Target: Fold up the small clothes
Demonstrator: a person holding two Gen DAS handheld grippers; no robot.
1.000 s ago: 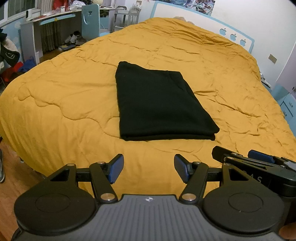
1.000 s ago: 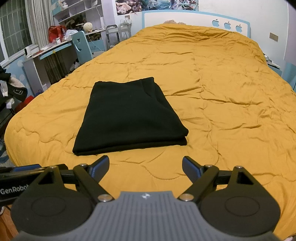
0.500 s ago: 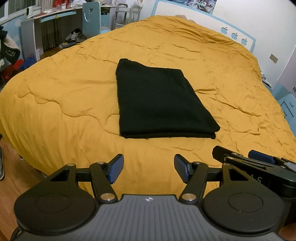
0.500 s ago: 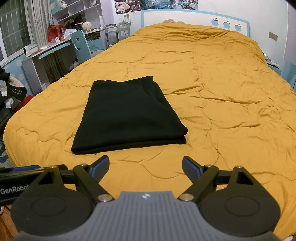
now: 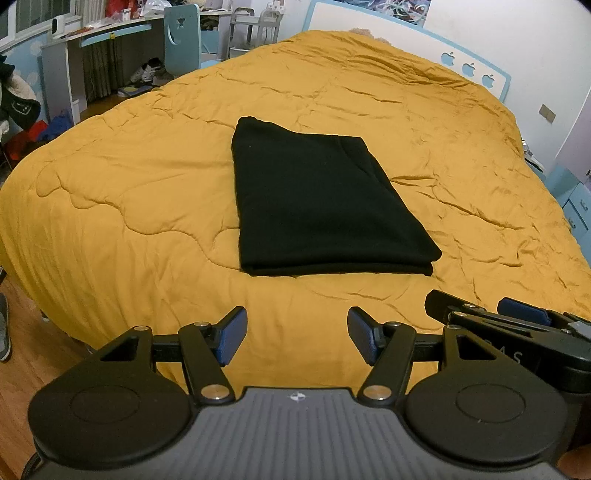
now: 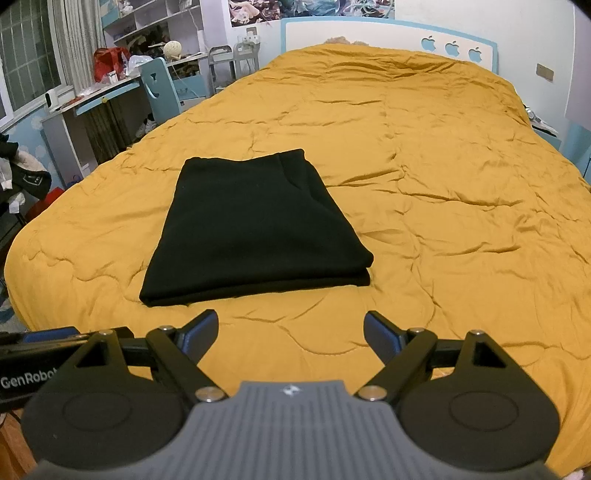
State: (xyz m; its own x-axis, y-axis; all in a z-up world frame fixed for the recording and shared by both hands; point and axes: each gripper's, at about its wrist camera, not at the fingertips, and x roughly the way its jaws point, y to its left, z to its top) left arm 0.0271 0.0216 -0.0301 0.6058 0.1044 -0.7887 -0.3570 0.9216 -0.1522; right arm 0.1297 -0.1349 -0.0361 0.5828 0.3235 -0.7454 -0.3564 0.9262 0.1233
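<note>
A black garment [image 5: 317, 206] lies folded into a neat rectangle on the mustard-yellow quilt [image 5: 129, 192] of the bed. It also shows in the right wrist view [image 6: 251, 229]. My left gripper [image 5: 297, 339] is open and empty, held back from the garment's near edge above the bed's foot. My right gripper [image 6: 291, 338] is open and empty, also short of the garment. The right gripper's side shows at the lower right of the left wrist view [image 5: 509, 328]. The left gripper's side shows at the lower left of the right wrist view [image 6: 40, 354].
A blue and white headboard [image 6: 391, 33] stands at the far end of the bed. A desk with a blue chair [image 6: 159, 88] and clutter lines the left wall. Wooden floor [image 5: 33, 354] lies at the left of the bed's foot. A blue bedside unit [image 5: 569, 195] stands at the right.
Both grippers have drifted slightly and the views tilted a little, so the garment sits a bit higher in the frames. The garment has not moved and both grippers stay open.
</note>
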